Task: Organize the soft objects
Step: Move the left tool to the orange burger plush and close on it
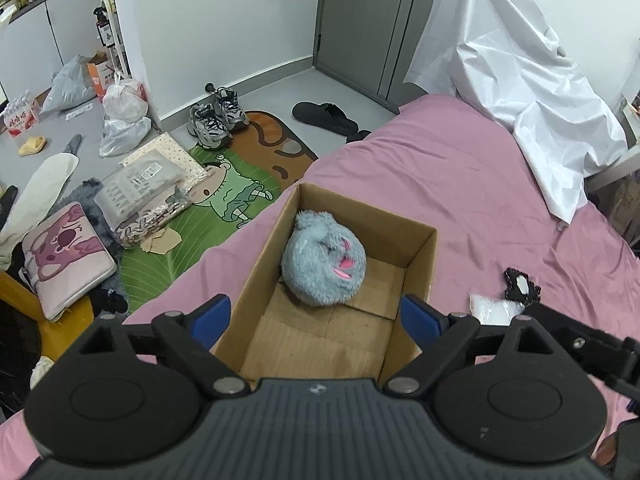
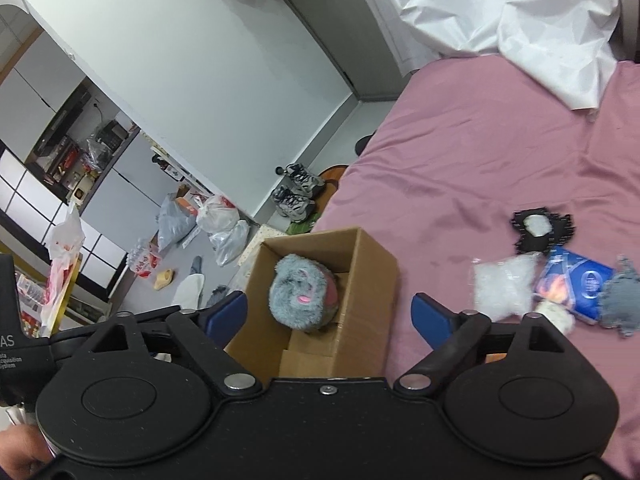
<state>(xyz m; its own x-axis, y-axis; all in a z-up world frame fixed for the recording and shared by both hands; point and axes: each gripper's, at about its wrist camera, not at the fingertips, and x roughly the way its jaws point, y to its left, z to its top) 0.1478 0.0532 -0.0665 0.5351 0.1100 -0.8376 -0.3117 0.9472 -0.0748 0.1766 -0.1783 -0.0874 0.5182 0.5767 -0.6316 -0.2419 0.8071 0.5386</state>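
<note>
Blue-padded fingers of the left gripper (image 1: 316,316) stand wide apart with nothing between the pads, hanging above the near end of the cardboard box (image 1: 418,256), one finger at 9 o'clock of the box floor and the other at 3 o'clock, outside the box's right wall. The gripper tilts steeply down into the box.

Inside lies the grey plush toy (image 1: 323,258), round and fluffy with a pink mark, resting on the box floor toward the far end and against the left wall, apart from both fingers. The box floor between toy and gripper is bare cardboard.

From the right wrist view the right gripper (image 2: 328,312) also stands wide apart and holds nothing; its left finger sits over the box's near-left corner, its right finger over the pink sheet (image 2: 460,140) at 3 o'clock of the box. The plush toy fills most of the box's width there.

The box stands on the bed close to its left edge, with the floor dropping away at 9 o'clock. At 3 o'clock of the box, well apart from it, lie a black knitted piece (image 2: 542,230), a clear white packet (image 2: 502,286), a blue packet (image 2: 580,284) and a grey fuzzy item (image 2: 622,300), clustered together. Between box and cluster the sheet is open.

At 1 o'clock a crumpled white cover (image 1: 520,80) drapes over the bed's far end. On the floor at 10 o'clock are a cartoon mat (image 1: 224,200), sneakers (image 1: 218,118) and plastic bags (image 1: 124,108).
</note>
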